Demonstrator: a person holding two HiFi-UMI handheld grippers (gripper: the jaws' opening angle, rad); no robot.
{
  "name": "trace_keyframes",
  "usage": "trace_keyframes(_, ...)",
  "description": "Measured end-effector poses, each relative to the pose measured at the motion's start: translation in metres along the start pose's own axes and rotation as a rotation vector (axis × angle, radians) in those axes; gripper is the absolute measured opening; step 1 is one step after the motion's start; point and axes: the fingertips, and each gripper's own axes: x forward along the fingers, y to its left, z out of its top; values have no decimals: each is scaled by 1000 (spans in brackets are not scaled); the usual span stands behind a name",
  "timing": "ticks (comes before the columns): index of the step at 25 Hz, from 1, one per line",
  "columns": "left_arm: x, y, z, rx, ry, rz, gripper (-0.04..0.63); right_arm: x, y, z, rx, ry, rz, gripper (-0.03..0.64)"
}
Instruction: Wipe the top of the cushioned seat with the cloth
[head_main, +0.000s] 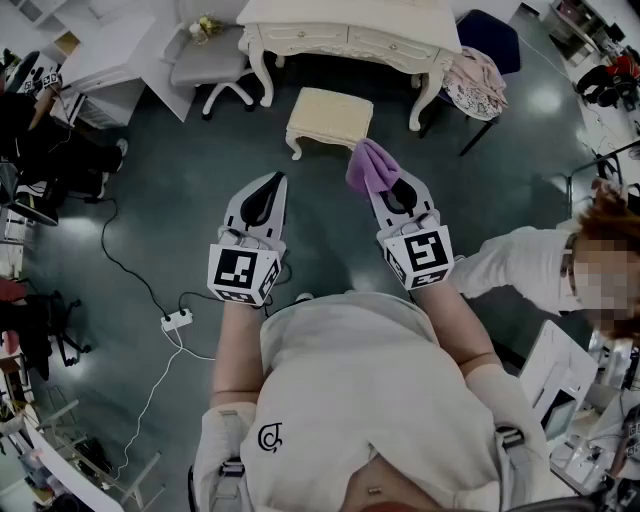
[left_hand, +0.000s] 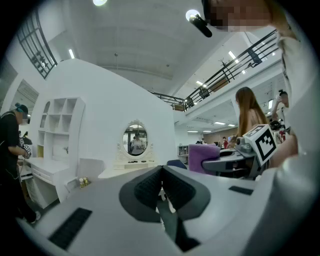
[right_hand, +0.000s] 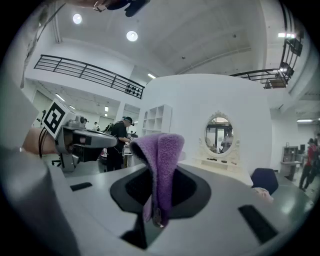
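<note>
Dark, smooth floor (head_main: 150, 200); a white power strip (head_main: 177, 320) with its cable lies at far left.

Left gripper (head_main: 272, 182): pale grey shell with dark, ribbed pads (left_hand: 150, 187). Its own view shows the jaws closed against each other with nothing between them.

Cushioned seat (head_main: 330, 115): a low rectangular stool with a padded cream top and curved white legs, standing ahead of both grippers and just in front of a carved white dressing table (head_main: 350, 25).

Cloth (head_main: 368, 165): purple, fuzzy, folded over. It is pinched between the pads of the right gripper (head_main: 392, 185), a fold standing above the tips and a tail hanging below. In the head view its far end overlaps the seat's near right corner; contact cannot be confirmed.
</note>
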Motion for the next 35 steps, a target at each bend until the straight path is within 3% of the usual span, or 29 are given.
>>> trace_keyframes(12, -4, 14, -4, -25, -4, -39, 14, 9, 15, -10, 19, 50, -19, 71)
trace_keyframes(25, -43, 84, -33, -53, 37, -94, 12, 55, 77, -30, 54, 139, -82, 77)
trace_keyframes(30, -30, 110, -49, -72, 58, -90, 12, 86, 78, -41, 63, 156, -70, 77)
trace_keyframes(35, 14, 134, -62, -64, 78, -74, 12, 133, 48, -60, 108, 157, -37, 77)
